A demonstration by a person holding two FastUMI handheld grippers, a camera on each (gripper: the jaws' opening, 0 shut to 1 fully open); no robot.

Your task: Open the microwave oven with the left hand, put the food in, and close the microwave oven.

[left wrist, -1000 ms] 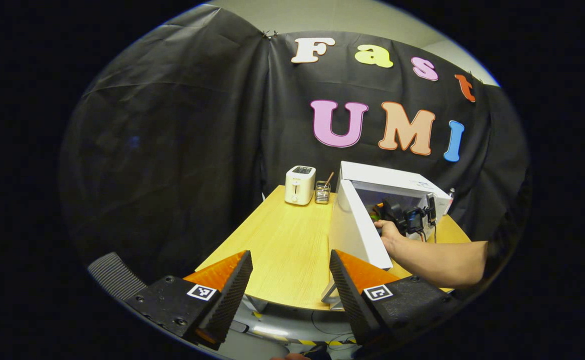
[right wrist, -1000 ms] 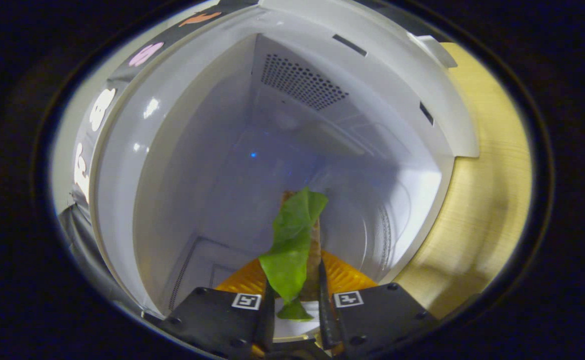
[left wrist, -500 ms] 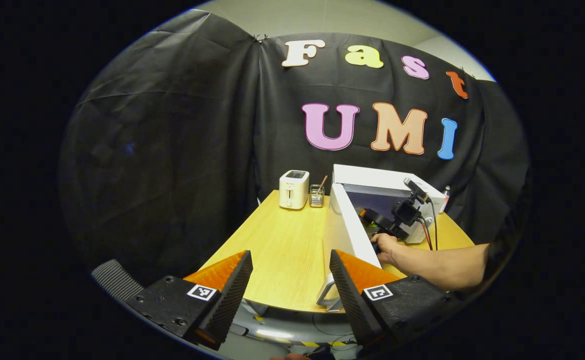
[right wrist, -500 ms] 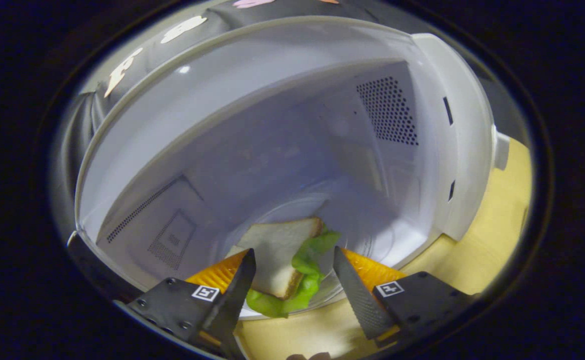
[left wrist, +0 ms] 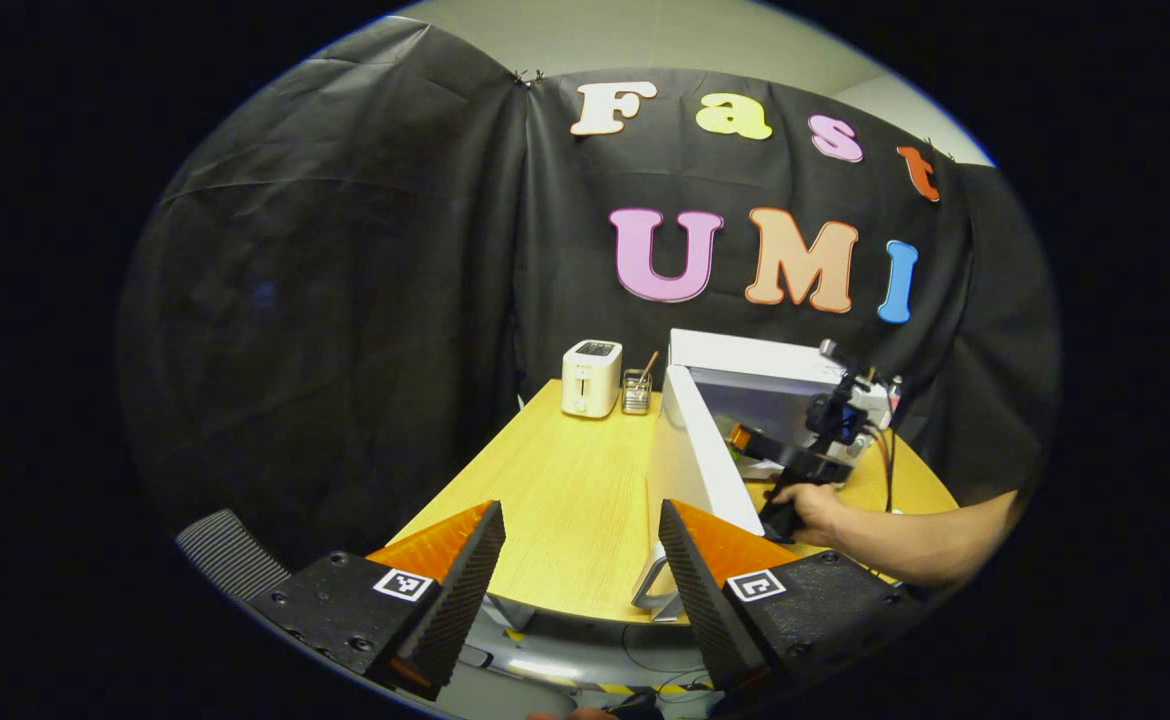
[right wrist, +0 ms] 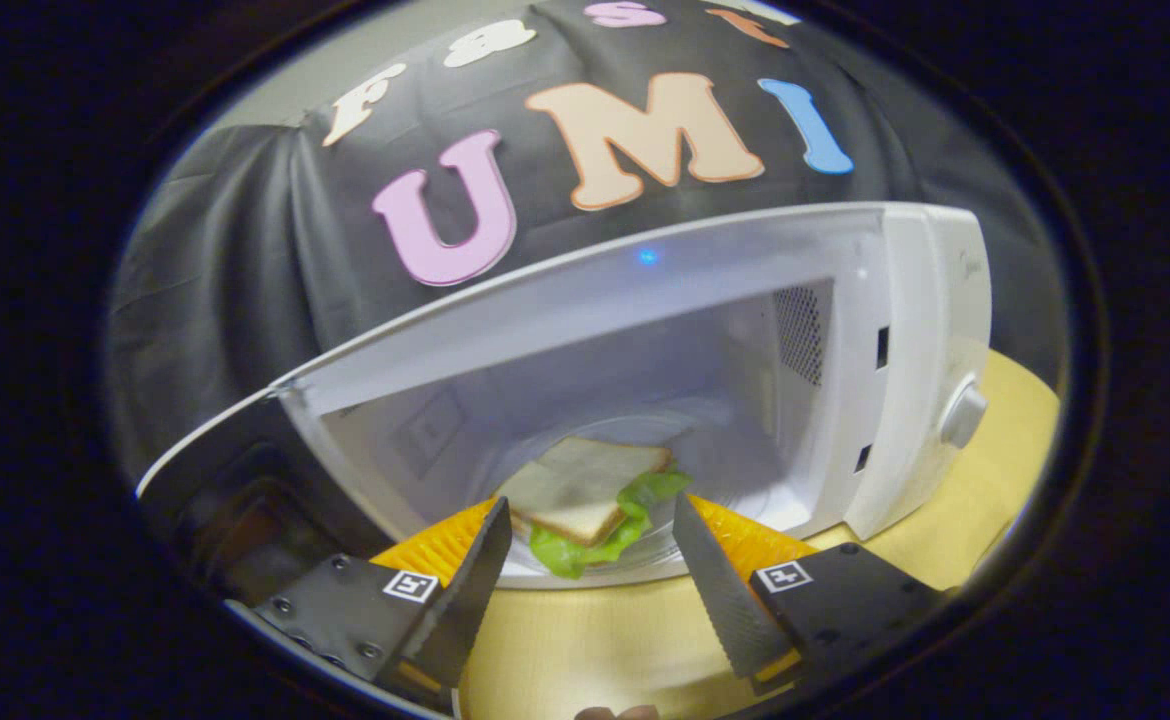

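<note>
The white microwave (right wrist: pixel 905 330) stands open, its door (left wrist: pixel 700 465) swung out to the left. A sandwich (right wrist: pixel 585 485) of white bread and green lettuce lies on the glass turntable inside. My right gripper (right wrist: pixel 590 540) is open just outside the oven mouth, its fingers apart with the sandwich beyond them. In the left gripper view that gripper (left wrist: pixel 750 445) and the hand (left wrist: pixel 815 505) holding it sit at the oven's opening. My left gripper (left wrist: pixel 580 545) is open with nothing between its fingers, held back off the near edge of the table (left wrist: pixel 555 500).
A white toaster (left wrist: pixel 591 377) and a small glass holder with sticks (left wrist: pixel 635 390) stand at the table's far end, left of the microwave. The microwave's knob (right wrist: pixel 963 413) faces right of the opening. A ribbed dark chair part (left wrist: pixel 230 555) lies low on the left.
My right gripper opened, left the sandwich on the turntable and drew back out of the oven. The left gripper has stayed almost still.
</note>
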